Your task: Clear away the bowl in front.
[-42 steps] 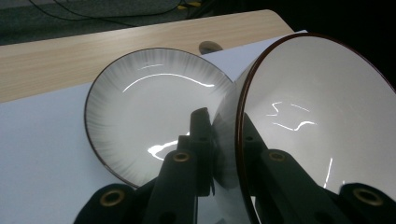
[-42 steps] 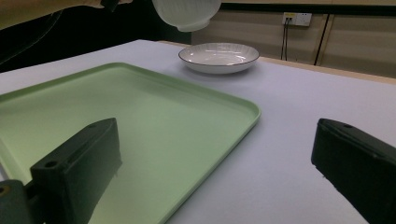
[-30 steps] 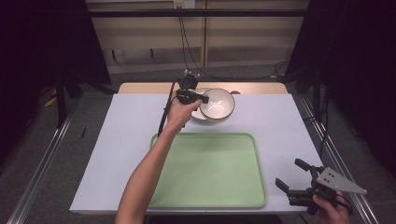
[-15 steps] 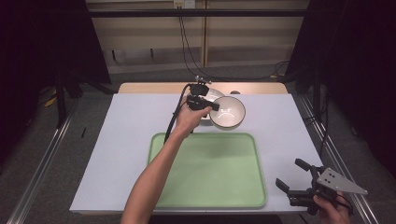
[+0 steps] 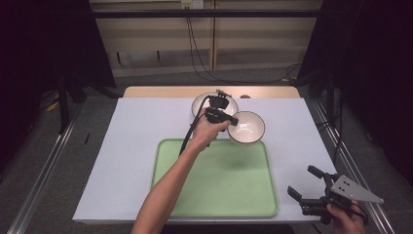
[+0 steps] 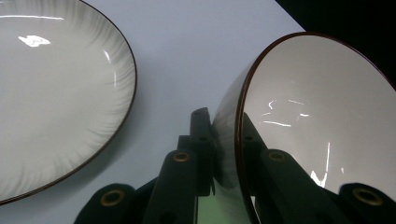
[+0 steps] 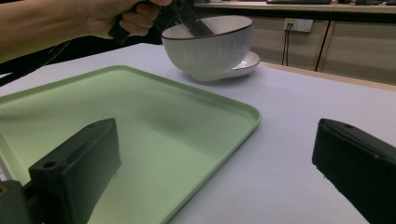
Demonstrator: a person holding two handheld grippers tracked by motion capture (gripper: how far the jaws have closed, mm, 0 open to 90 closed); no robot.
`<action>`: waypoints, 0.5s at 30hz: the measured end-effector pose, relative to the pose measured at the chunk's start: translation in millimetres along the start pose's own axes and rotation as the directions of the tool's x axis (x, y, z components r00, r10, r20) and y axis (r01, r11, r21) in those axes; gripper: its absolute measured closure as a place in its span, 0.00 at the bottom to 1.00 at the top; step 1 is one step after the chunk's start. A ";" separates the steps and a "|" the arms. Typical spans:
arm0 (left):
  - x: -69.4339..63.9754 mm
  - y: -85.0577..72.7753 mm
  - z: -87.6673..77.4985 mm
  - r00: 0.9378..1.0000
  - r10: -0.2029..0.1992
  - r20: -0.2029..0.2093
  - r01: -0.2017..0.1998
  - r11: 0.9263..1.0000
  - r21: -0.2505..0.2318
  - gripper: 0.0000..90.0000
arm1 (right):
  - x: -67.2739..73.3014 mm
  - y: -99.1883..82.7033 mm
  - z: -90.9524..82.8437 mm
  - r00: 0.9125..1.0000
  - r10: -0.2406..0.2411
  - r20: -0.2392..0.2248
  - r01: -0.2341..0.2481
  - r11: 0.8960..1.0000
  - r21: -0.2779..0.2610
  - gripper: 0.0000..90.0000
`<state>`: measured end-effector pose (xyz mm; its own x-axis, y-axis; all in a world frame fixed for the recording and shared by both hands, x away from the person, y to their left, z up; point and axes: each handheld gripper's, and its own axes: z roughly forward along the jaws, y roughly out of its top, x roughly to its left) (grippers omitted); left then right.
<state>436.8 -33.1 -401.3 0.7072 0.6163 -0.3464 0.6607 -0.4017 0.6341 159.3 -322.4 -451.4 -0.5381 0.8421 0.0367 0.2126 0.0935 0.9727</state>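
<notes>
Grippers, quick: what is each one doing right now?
Left gripper: shut on the rim of the white bowl, carrying it.
Right gripper: open, holding nothing, beside the green tray.

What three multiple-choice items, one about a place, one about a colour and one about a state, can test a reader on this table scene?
1. Where is the plate?
A. on the tray
B. behind the bowl, on the table
C. in the right gripper

2. What colour is the tray?
A. blue
B. red
C. light green

3. How is the left gripper?
A. shut on the rim of the bowl
B. open above the tray
C. lying on the table

Answers:
1 B, the plate lies on the table beyond the tray's far edge.
2 C, its surface is pale green.
3 A, the fingers pinch the bowl's wall from both sides.
</notes>
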 end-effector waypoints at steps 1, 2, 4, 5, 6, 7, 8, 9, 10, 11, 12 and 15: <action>0.0 0.0 0.0 1.000 0.000 0.000 0.000 1.000 0.000 0.91 | 0.0 0.0 0.0 1.000 0.000 0.000 0.000 1.000 0.000 0.01; -1.2 -0.7 3.1 1.000 0.012 0.010 -0.012 1.000 0.016 0.91 | -0.2 0.0 0.0 1.000 0.004 -0.005 -0.004 1.000 -0.001 0.01; -7.7 -2.5 10.7 1.000 0.023 0.009 -0.024 0.999 0.033 0.91 | 0.3 0.0 -0.1 1.000 0.012 -0.005 -0.012 1.000 0.004 0.01; -9.3 -3.2 13.3 0.999 0.030 0.009 -0.031 0.999 0.044 0.91 | 0.2 0.0 0.1 1.000 0.005 0.000 -0.005 1.000 0.000 0.01; -9.3 -3.2 13.3 0.999 0.030 0.009 -0.031 0.999 0.044 0.91 | 0.2 0.0 0.1 1.000 0.005 0.000 -0.005 1.000 0.000 0.01; -10.8 -4.0 16.4 0.999 0.040 0.011 -0.041 0.998 0.056 0.91 | 0.0 0.1 -0.1 1.000 0.001 -0.002 -0.001 1.000 -0.001 0.01; -12.5 -4.5 18.6 0.999 0.032 0.012 -0.032 0.998 0.053 0.91 | -0.1 0.1 0.0 1.000 0.004 -0.005 -0.004 1.000 -0.001 0.01; -12.7 -5.2 20.6 0.999 0.043 0.013 -0.044 0.997 0.065 0.91 | -0.1 0.1 0.0 1.000 0.004 -0.005 -0.004 1.000 -0.001 0.01; -13.7 -5.9 22.5 0.999 0.041 0.014 -0.042 0.996 0.073 0.91 | 0.1 0.0 0.1 1.000 0.009 -0.006 -0.009 1.000 0.000 0.01; -14.0 -6.7 24.3 0.999 0.047 0.023 -0.048 0.996 0.074 0.91 | 0.1 0.0 0.1 1.000 0.009 -0.006 -0.009 1.000 0.000 0.01; -14.7 -7.8 26.4 0.999 0.046 0.028 -0.048 0.996 0.074 0.91 | 0.1 0.0 0.1 1.000 0.007 -0.006 -0.007 1.000 0.001 0.01; -16.9 -10.4 32.3 0.998 0.050 0.026 -0.052 0.994 0.096 0.91 | 0.4 -0.1 0.5 1.000 0.006 -0.004 -0.006 1.000 -0.001 0.01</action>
<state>426.1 -61.2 -424.4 0.7455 0.5777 -0.3323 0.6442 -0.4965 0.5818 159.5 -321.8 -451.7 -0.5397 0.8408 0.0432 0.2151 0.0882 0.9726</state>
